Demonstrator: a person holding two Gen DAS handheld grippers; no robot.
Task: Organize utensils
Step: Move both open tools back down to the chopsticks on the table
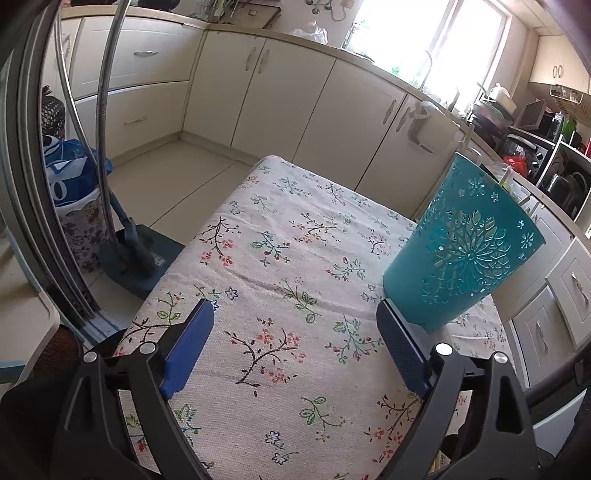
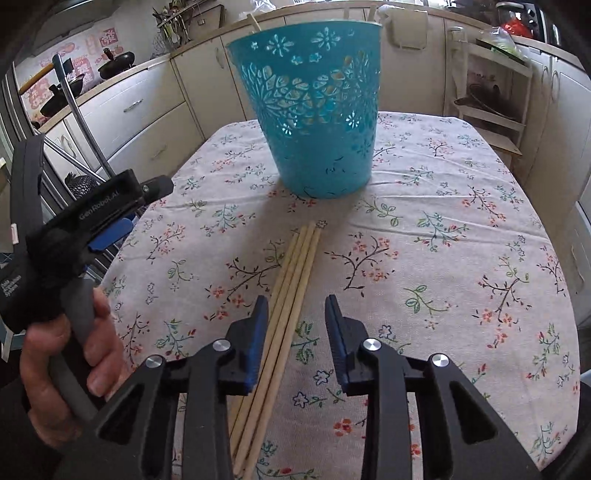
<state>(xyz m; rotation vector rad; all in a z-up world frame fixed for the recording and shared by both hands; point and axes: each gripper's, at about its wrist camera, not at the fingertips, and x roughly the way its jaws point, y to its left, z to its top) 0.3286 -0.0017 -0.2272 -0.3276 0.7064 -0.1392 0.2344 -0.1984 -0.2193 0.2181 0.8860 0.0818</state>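
Note:
A teal cut-out utensil holder (image 2: 310, 110) stands upright on the floral tablecloth (image 2: 443, 229), with a few stick ends (image 2: 371, 11) poking above its rim. Several wooden chopsticks (image 2: 295, 266) lie side by side in front of it, pointing toward it. My right gripper (image 2: 296, 301) is low over their near part. Its jaws straddle the chopsticks without pressing on them, and the sticks run close to the left pad. My left gripper (image 1: 295, 306) is open over bare cloth, the holder (image 1: 465, 251) just beyond its right finger. A hand (image 2: 55, 354) holds its handle.
Cream kitchen cabinets (image 1: 288, 96) line the wall beyond the table. A blue floor stand with metal tubes (image 1: 129, 258) and bags sit left of the table. A wooden shelf rack (image 2: 491, 103) stands behind the table's far right corner.

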